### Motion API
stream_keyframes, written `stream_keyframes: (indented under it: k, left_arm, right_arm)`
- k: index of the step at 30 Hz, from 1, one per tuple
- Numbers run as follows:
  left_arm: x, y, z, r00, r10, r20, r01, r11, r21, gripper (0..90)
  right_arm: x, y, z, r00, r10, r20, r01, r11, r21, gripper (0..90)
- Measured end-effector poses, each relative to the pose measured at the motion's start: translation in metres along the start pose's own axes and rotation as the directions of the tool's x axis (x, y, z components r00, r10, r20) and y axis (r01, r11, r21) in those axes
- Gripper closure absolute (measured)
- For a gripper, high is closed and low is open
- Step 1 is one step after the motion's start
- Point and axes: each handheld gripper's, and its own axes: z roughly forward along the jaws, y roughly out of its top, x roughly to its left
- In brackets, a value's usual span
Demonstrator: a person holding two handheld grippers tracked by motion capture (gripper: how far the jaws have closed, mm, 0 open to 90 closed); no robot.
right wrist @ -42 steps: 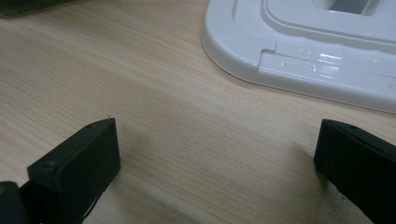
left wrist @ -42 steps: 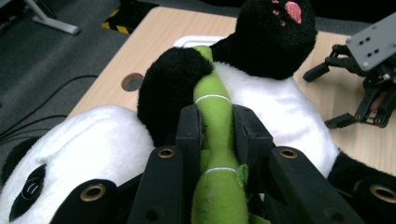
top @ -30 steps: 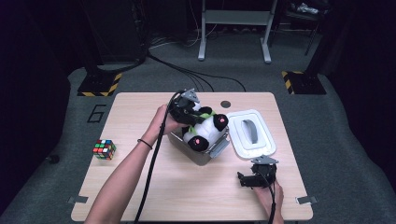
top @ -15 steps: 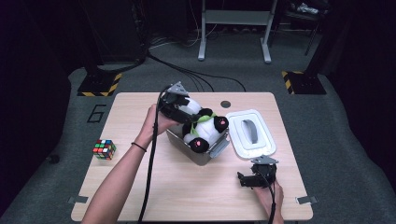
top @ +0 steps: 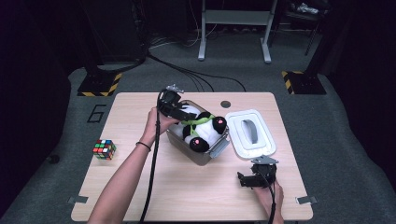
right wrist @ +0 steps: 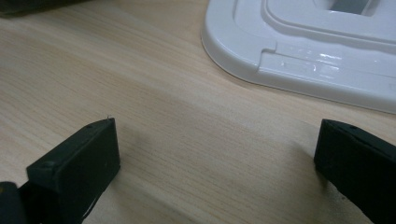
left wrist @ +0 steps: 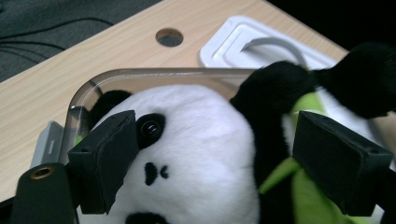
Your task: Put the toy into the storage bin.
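Plush panda [top: 201, 130] lies in the clear container [top: 205, 156] near table [top: 187, 196] centre, head toward far-left corner, legs sticking over the rim. Left hand-held gripper [top: 173, 108] sits over the head; jaws have just been opening and now stand apart w/ the panda's face [left wrist: 187, 154] between them, pads not pressing. White lid [top: 251, 133] lies just right of the container. Right hand-held gripper [top: 250, 179] rests on the table near the lid, jaws wide apart, nothing between. Rubik's cube [top: 104, 149] sits well apart at left edge.
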Motion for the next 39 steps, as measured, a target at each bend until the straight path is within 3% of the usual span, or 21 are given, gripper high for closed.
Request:
stream_keyframes:
  k: [2,4,8,10,13,19,21,27,30,33,39]
  left_arm:
    - [-0.01,0.003,-0.005,0.9996,0.028,-0.002,-0.028,0.9994,-0.02,12.7]
    - [-0.024,0.008,-0.008,0.9986,0.049,0.022,-0.048,0.9984,-0.029,11.5]
    - [-0.046,0.009,0.005,0.9944,0.105,0.015,-0.106,0.9936,0.04,11.5]
    - [-0.05,0.006,0.016,0.9918,0.126,-0.021,-0.124,0.9879,0.094,11.6]
    - [-0.056,0.0,0.029,0.9858,0.147,-0.082,-0.136,0.9829,0.124,11.6]
    - [-0.057,-0.009,0.049,0.9824,0.165,-0.089,-0.148,0.9752,0.164,11.8]
    - [-0.05,-0.006,0.041,0.9937,0.105,-0.039,-0.1,0.9875,0.122,11.7]
    - [-0.052,-0.008,0.003,0.9956,0.093,-0.007,-0.092,0.9937,0.064,9.7]
    - [-0.057,-0.015,-0.009,0.9944,0.105,0.011,-0.105,0.9925,0.062,9.0]
    - [-0.063,-0.021,-0.012,0.9919,0.127,0.0,-0.127,0.9886,0.081,8.0]
    - [-0.068,-0.03,0.002,0.9852,0.163,-0.053,-0.153,0.9769,0.149,0.8]
  right_arm:
    - [0.0,0.0,0.0,1.0,0.001,0.0,-0.001,1.0,0.0,0.0]
    - [0.0,0.0,0.0,1.0,0.002,0.0,-0.002,1.0,0.0,0.0]
    - [0.0,0.0,0.0,1.0,0.0,0.001,0.0,1.0,0.0,0.0]
    - [0.0,0.0,0.0,1.0,0.0,0.001,0.0,1.0,0.0,0.0]
    - [0.0,0.0,0.0,1.0,0.0,0.001,0.0,1.0,0.0,0.0]
    - [0.0,0.0,0.0,1.0,-0.003,0.001,0.003,1.0,0.003,0.0]
    - [0.0,0.0,0.0,1.0,-0.004,0.0,0.004,1.0,0.002,0.0]
    - [0.0,0.0,0.0,1.0,-0.005,0.0,0.005,1.0,0.002,0.0]
    - [0.0,0.0,0.0,1.0,-0.005,0.0,0.005,1.0,0.002,0.0]
    - [0.0,0.0,0.0,1.0,-0.005,0.0,0.005,1.0,0.003,0.0]
    - [0.0,0.0,0.0,1.0,-0.004,0.0,0.004,1.0,0.003,0.0]
